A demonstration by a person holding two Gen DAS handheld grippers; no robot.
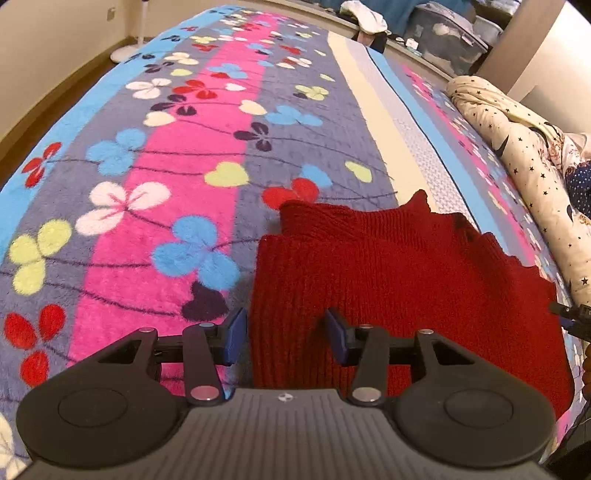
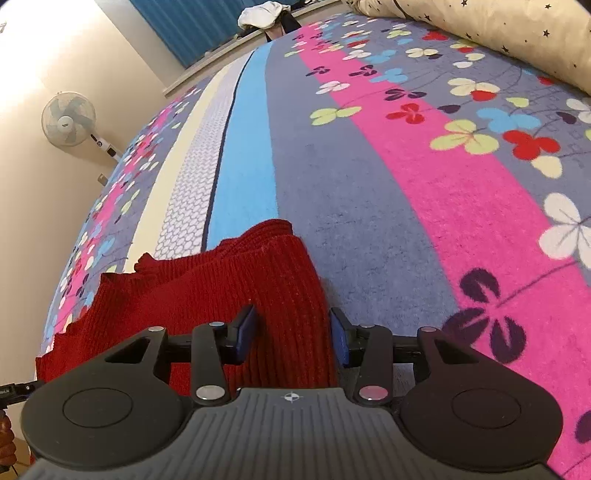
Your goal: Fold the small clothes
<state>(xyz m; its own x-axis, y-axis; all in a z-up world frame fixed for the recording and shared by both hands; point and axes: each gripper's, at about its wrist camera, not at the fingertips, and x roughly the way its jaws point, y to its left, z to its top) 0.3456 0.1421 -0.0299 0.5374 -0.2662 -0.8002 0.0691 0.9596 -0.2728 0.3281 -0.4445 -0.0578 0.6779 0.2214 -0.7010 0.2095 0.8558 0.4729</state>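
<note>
A dark red ribbed knit sweater (image 1: pixel 399 266) lies partly folded on the flowered bed blanket (image 1: pixel 155 155). My left gripper (image 1: pixel 286 338) is open, its blue pads straddling the sweater's left folded edge at the near end. The same sweater shows in the right wrist view (image 2: pixel 229 280). My right gripper (image 2: pixel 293 338) is open, its pads on either side of the sweater's right folded edge. Neither holds the cloth. The tip of the other gripper shows at each frame's edge (image 1: pixel 569 314).
A rolled star-print quilt (image 1: pixel 517 147) lies along the bed's right side. A standing fan (image 2: pixel 70 120) is by the wall. Clothes (image 1: pixel 364 14) and storage boxes (image 1: pixel 450 33) sit beyond the far end of the bed.
</note>
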